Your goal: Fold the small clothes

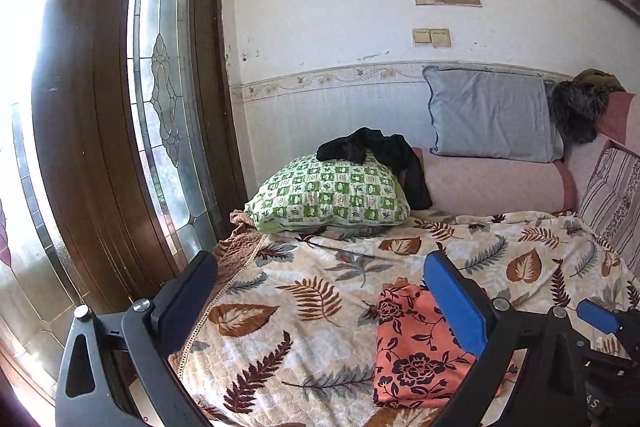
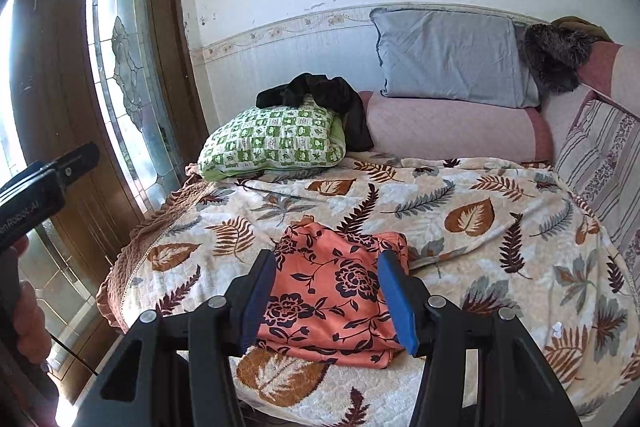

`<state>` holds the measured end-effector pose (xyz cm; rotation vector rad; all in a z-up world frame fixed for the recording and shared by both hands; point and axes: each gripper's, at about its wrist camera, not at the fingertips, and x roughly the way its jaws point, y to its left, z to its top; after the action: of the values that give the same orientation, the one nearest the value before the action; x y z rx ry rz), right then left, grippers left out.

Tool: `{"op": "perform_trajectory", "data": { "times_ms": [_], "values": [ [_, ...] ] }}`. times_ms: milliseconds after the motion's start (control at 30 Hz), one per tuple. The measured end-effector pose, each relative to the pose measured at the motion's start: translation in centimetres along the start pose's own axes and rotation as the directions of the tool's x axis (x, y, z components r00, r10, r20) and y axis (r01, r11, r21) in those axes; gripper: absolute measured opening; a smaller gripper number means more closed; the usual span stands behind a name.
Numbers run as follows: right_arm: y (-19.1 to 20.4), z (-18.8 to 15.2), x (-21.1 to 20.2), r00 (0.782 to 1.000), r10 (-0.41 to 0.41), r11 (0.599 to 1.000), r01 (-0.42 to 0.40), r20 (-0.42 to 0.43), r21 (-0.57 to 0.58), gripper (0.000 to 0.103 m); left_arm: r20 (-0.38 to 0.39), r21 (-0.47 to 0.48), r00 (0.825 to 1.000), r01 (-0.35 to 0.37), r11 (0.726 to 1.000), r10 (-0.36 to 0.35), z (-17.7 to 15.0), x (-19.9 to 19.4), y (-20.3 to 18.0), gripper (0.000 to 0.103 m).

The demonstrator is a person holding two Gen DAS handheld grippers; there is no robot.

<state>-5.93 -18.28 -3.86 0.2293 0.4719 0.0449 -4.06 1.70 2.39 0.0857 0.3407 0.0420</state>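
Observation:
A folded orange garment with dark flowers (image 2: 332, 291) lies on the leaf-print bedspread (image 2: 460, 211) near the bed's front edge. It also shows in the left wrist view (image 1: 416, 347). My right gripper (image 2: 326, 291) is open, its fingers spread either side of the garment and above it, holding nothing. My left gripper (image 1: 316, 295) is open and empty, to the left of the garment, near the bed's left edge. A black garment (image 2: 320, 95) lies crumpled on a green checked pillow (image 2: 276, 143) at the back; it also shows in the left wrist view (image 1: 380, 151).
A blue-grey pillow (image 2: 452, 59) leans on the wall over a pink bolster (image 2: 452, 131). A dark furry item (image 2: 556, 55) sits at the back right. A striped cushion (image 2: 600, 163) lies at the right. A wooden door with glass panels (image 1: 160, 87) stands left of the bed.

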Motion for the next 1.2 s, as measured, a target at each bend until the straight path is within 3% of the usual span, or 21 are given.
{"op": "perform_trajectory", "data": {
  "times_ms": [300, 533, 1200],
  "values": [
    [-0.2, 0.7, 2.8, 0.999, 0.002, 1.0, -0.001, -0.032, 0.007, 0.057, -0.015, 0.02, 0.998, 0.055, 0.998, -0.054, 0.3, 1.3, -0.5, 0.102],
    [-0.2, 1.8, 3.7, 1.0, 0.0, 1.0, 0.0, -0.02, 0.006, 0.057, -0.001, 0.012, 0.999, 0.052, 0.999, -0.052, 0.6, 1.4, -0.3, 0.102],
    [2.1, 2.0, -1.1, 0.995, -0.043, 0.999, 0.044, 0.093, -0.018, 0.057, 0.0, -0.022, 0.993, 0.117, 0.993, -0.117, 0.7, -1.1, 0.8, 0.102]
  ]
}}
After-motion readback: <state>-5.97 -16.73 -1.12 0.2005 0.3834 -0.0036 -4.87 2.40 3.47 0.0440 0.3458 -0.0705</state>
